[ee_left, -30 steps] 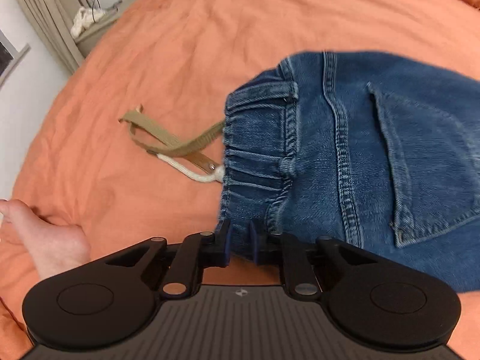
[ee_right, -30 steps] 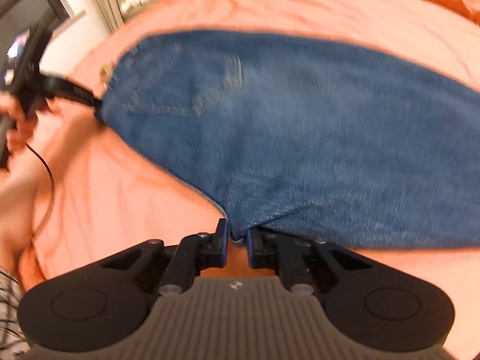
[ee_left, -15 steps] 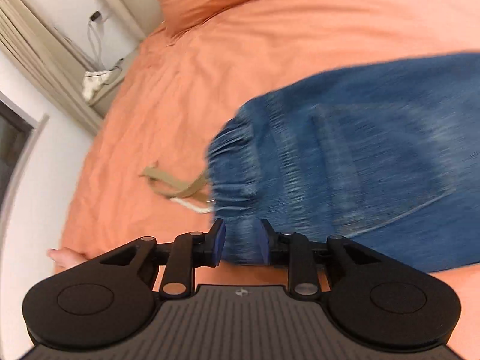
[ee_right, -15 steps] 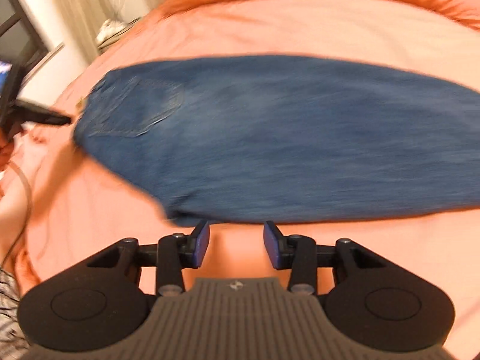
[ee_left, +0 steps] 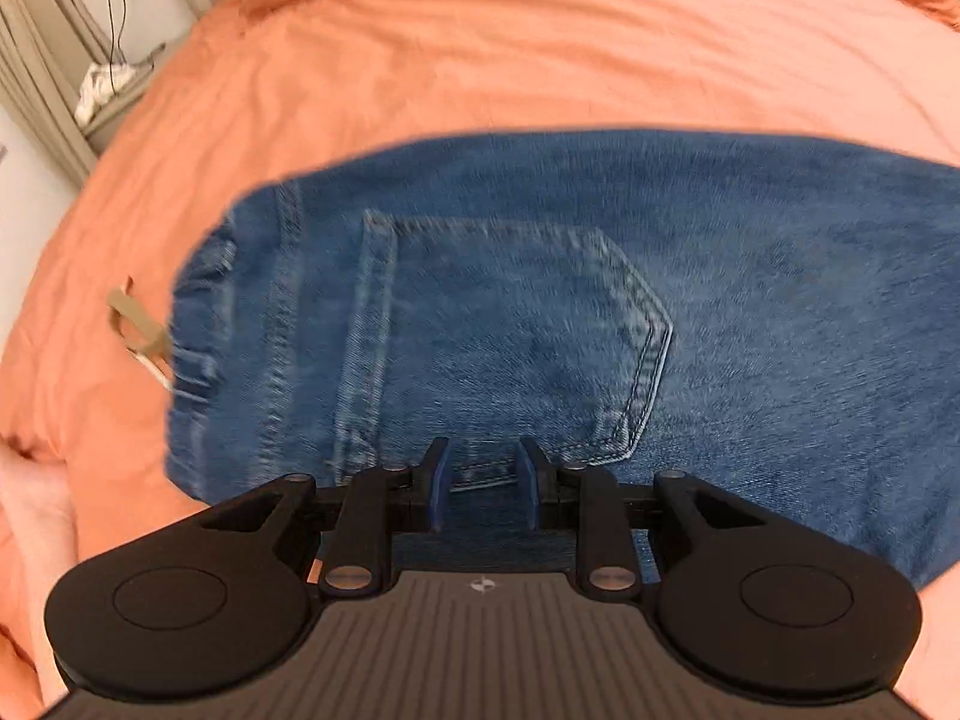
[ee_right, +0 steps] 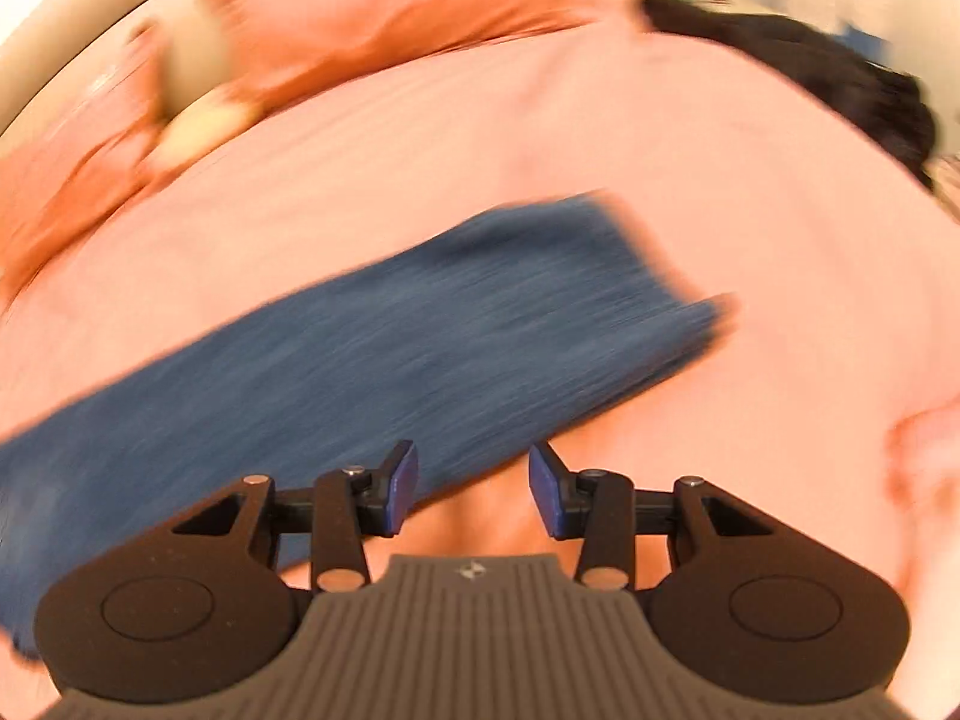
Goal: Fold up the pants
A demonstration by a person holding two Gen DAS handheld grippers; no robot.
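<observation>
Blue denim pants (ee_left: 540,312) lie flat on an orange bedspread (ee_left: 480,48), folded lengthwise with a back pocket (ee_left: 510,336) facing up and the waistband at the left. A tan drawstring (ee_left: 135,324) sticks out by the waistband. My left gripper (ee_left: 483,483) is open and empty, just above the pocket's near edge. In the blurred right wrist view the pant legs (ee_right: 372,348) run diagonally, with the hem end (ee_right: 660,276) at upper right. My right gripper (ee_right: 474,495) is open and empty over the legs' near edge.
Orange pillows (ee_right: 312,42) lie at the head of the bed. A dark garment (ee_right: 798,72) lies at the bed's far right edge. A bedside shelf with white cloth and a cable (ee_left: 105,84) and curtains stand at the far left.
Both grippers let go of the pants and opened. The left one moved right from the waistband corner to the pocket. The right one swung right along the legs toward the hem.
</observation>
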